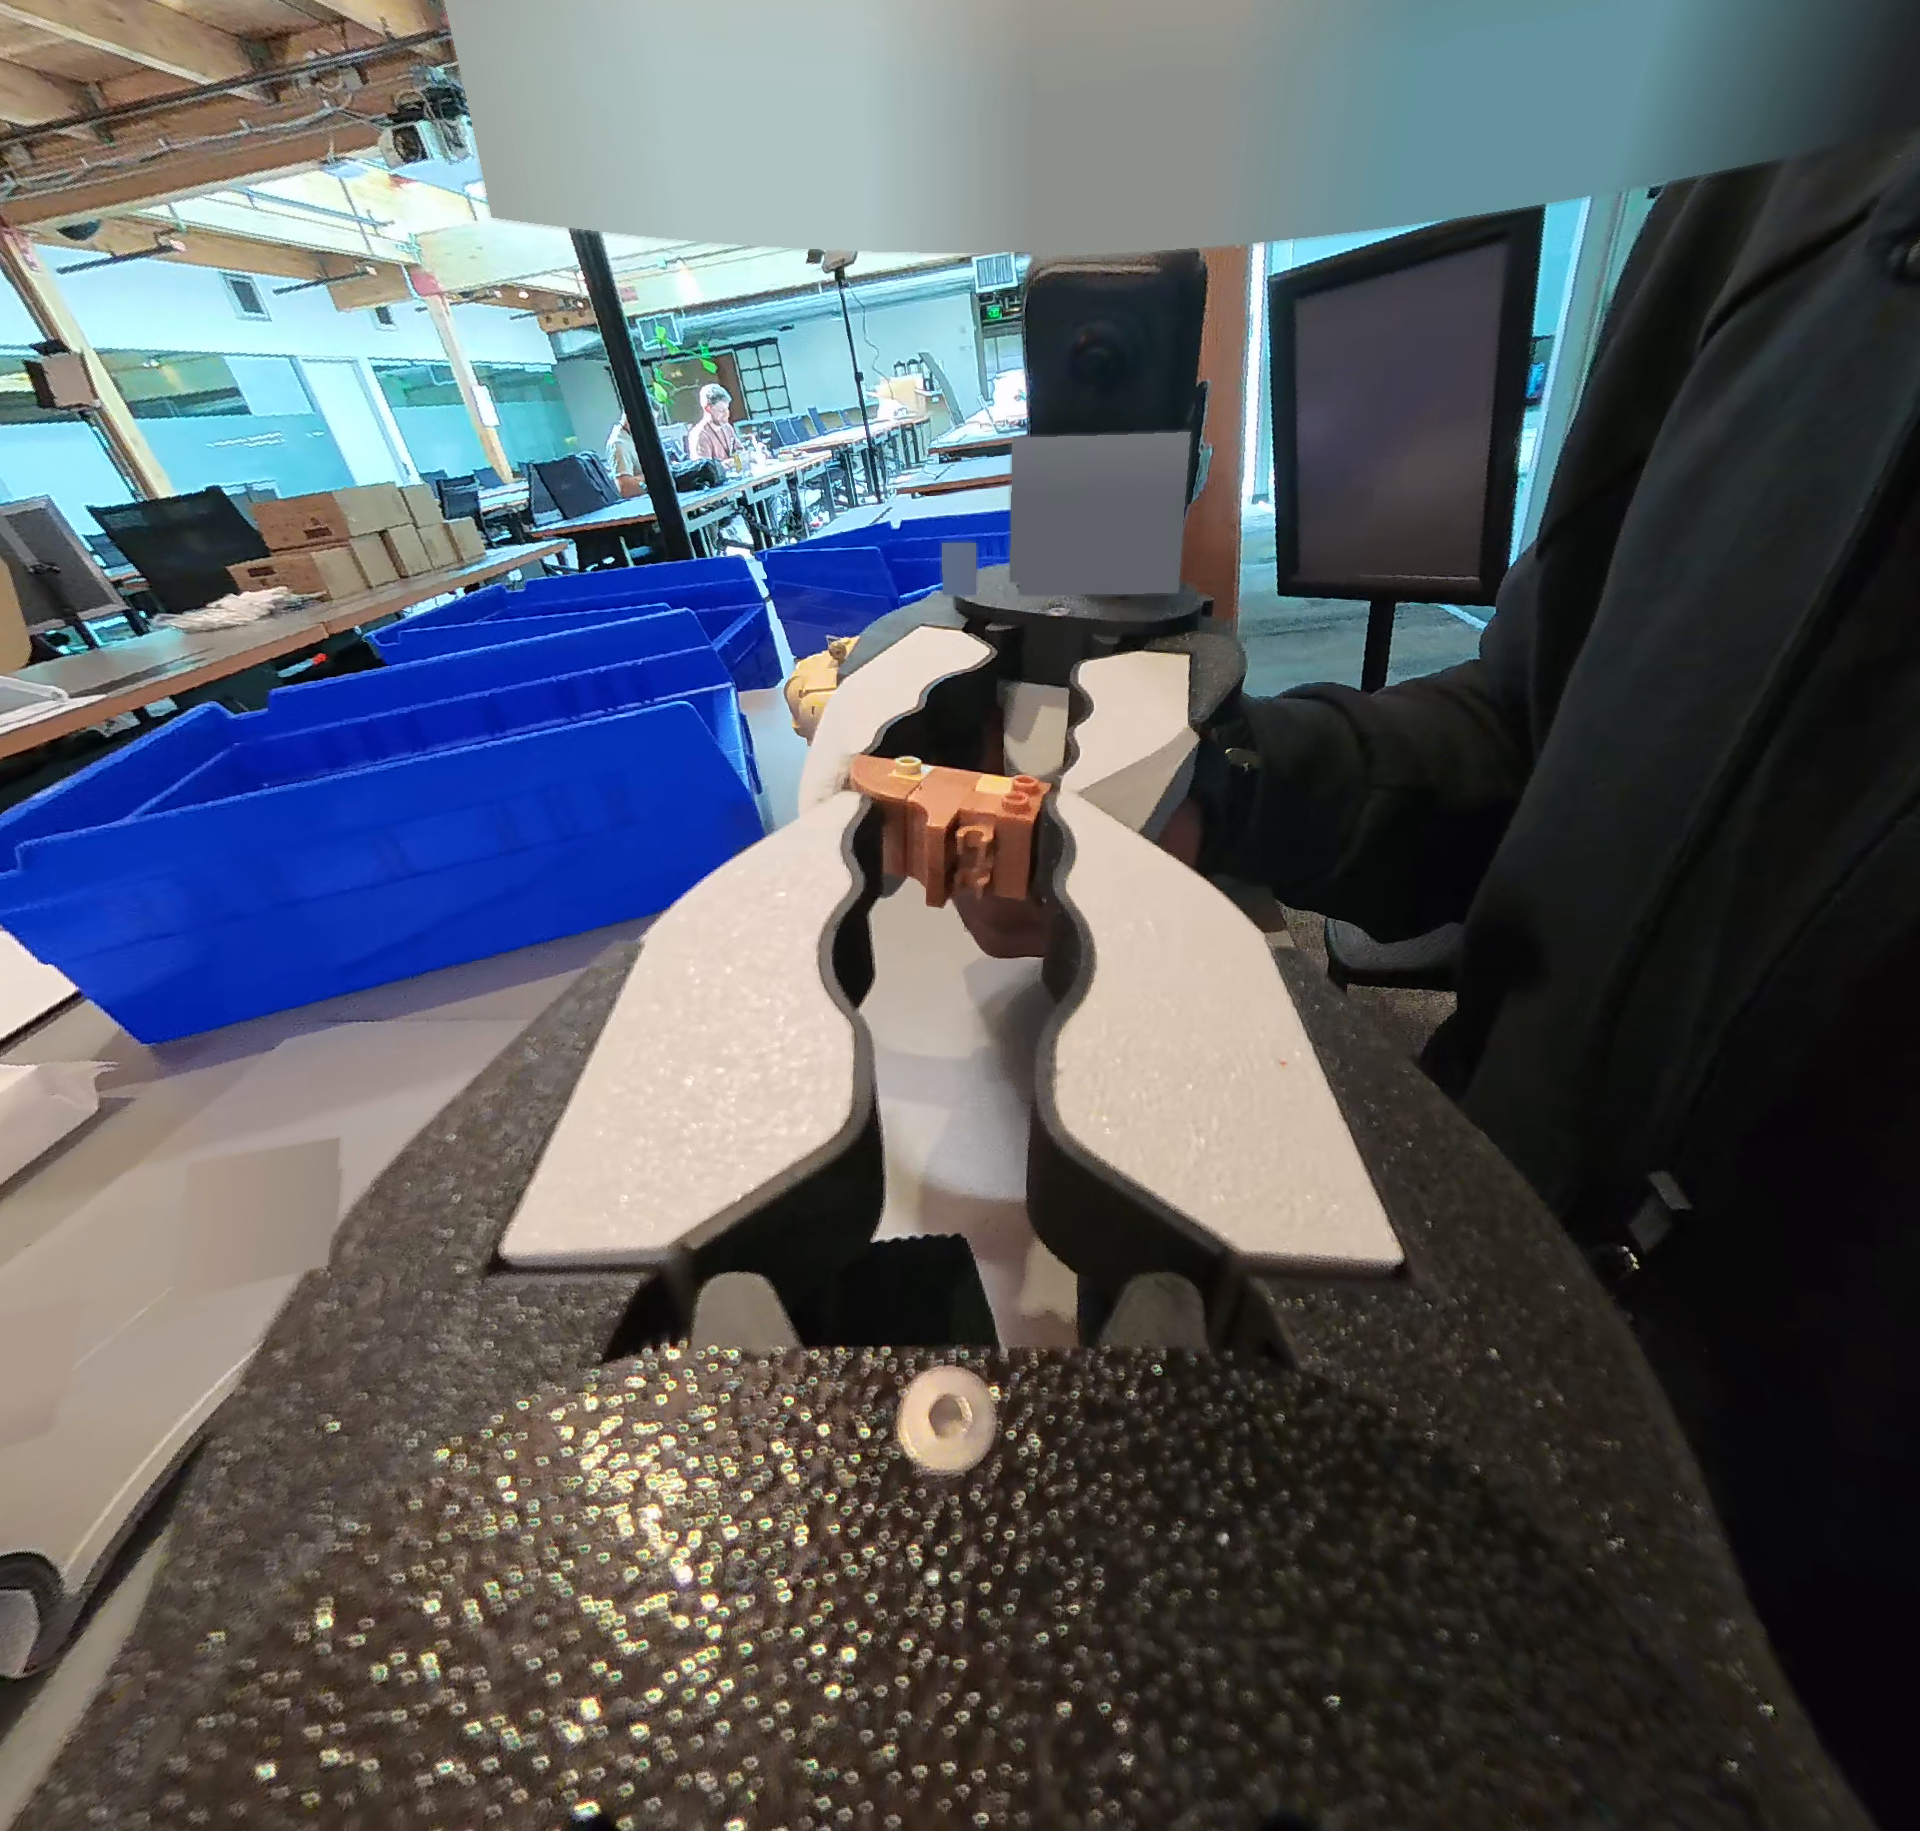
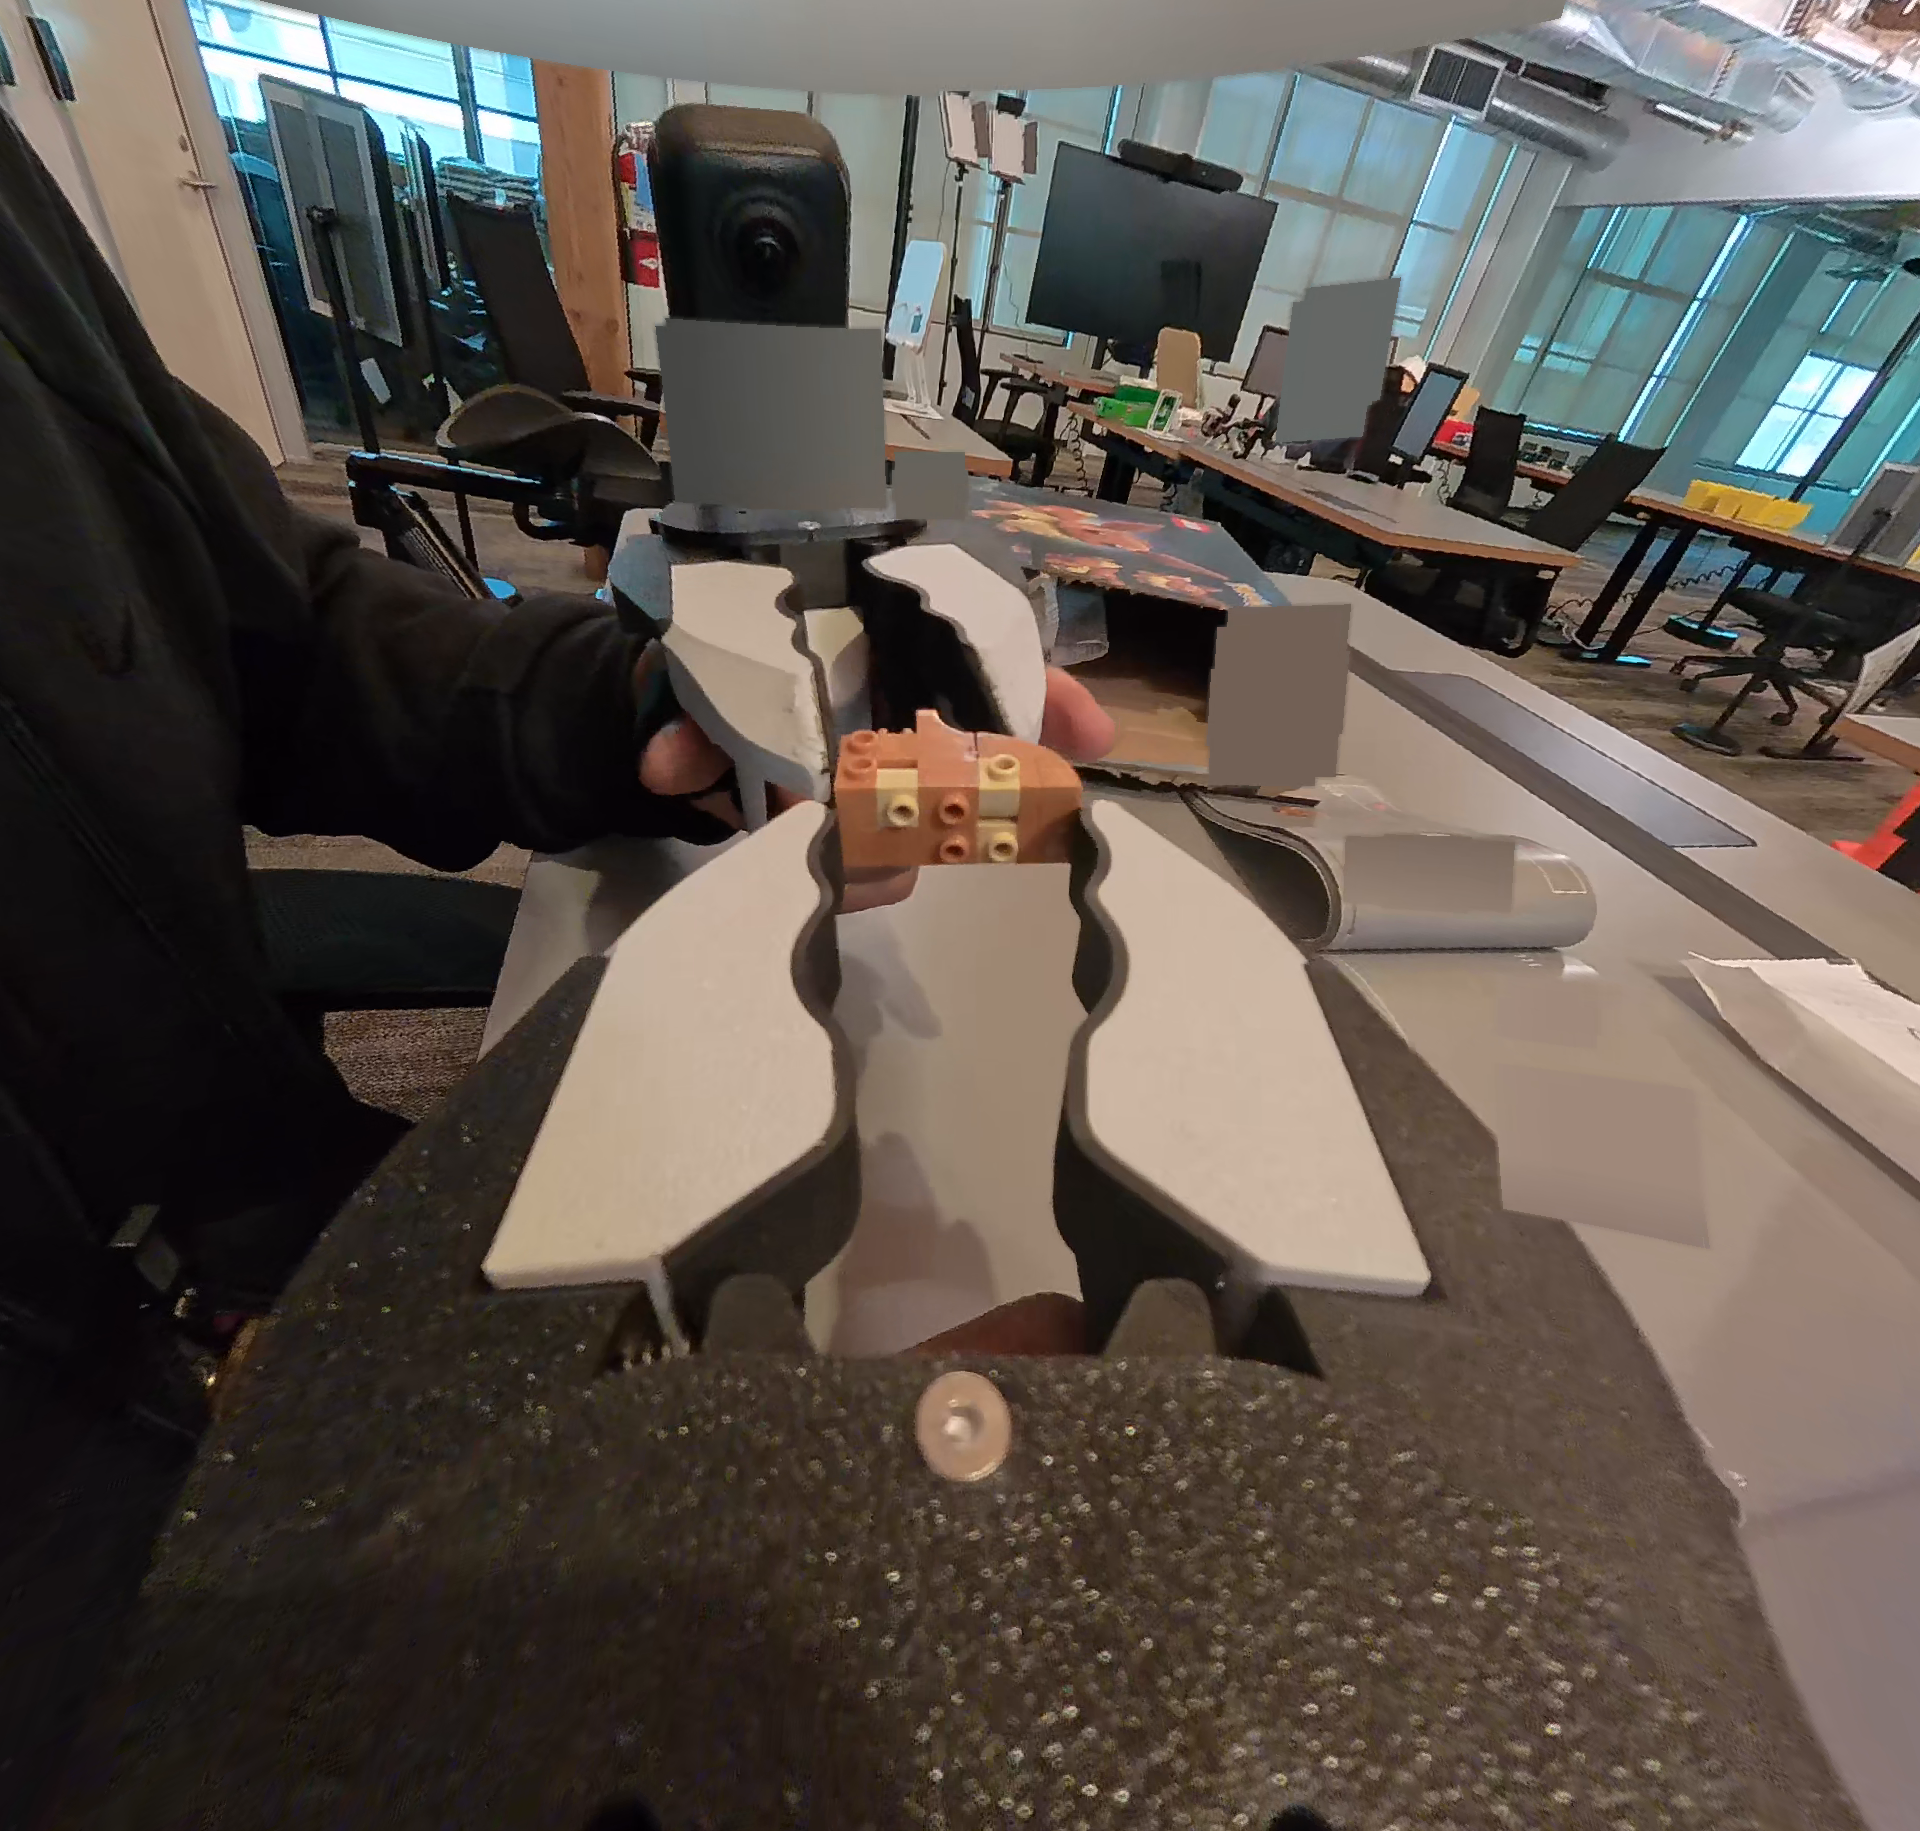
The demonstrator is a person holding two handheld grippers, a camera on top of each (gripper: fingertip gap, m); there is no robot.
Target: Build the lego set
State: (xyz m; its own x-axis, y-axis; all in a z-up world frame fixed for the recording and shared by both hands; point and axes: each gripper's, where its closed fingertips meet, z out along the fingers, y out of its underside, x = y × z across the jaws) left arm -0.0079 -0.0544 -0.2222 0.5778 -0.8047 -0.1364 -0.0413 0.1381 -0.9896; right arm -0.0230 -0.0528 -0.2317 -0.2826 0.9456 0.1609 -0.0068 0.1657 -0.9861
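Both tongs face each other tip to tip above the grey bench (image 2: 1455, 1002), with a small brown and tan brick assembly (image 2: 956, 805) caught between them. The right tongs (image 2: 951, 851) look clenched on its two ends, fingertips (image 2: 1117, 846) tight against the brick. The left tongs (image 1: 951, 836) grip it too, from the opposite side. Blue bins (image 1: 416, 825) sit on the left, and an open printed box (image 2: 1143, 576) and a curled booklet (image 2: 1455, 898) lie behind.
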